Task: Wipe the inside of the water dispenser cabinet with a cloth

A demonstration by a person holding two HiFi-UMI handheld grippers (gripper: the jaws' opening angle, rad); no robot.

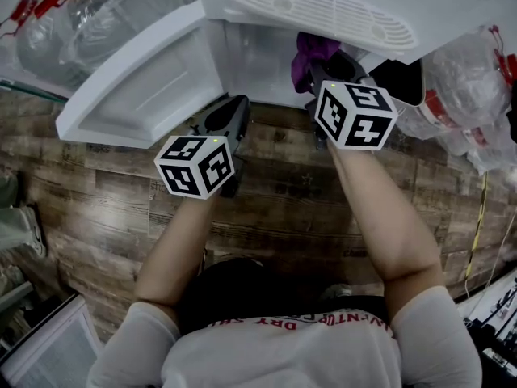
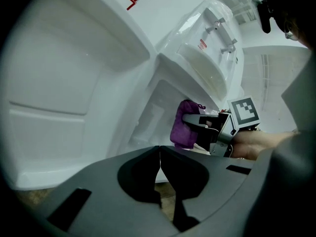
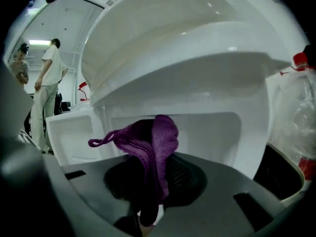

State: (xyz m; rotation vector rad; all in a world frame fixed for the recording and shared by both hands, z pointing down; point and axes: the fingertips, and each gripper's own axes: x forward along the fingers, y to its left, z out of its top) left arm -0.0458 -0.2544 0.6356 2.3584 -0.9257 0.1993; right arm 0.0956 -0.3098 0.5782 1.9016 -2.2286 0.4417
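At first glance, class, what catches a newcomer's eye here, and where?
A purple cloth, clamped in the right gripper, sits at the mouth of the white cabinet. Its door hangs open to the left, and the left gripper, shut and empty, faces it.

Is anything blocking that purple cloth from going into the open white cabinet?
Nothing visible does. The door is swung open to the left, and the cloth, clamped in the right hand-held gripper, sits right at the cabinet opening with only bare white walls ahead.
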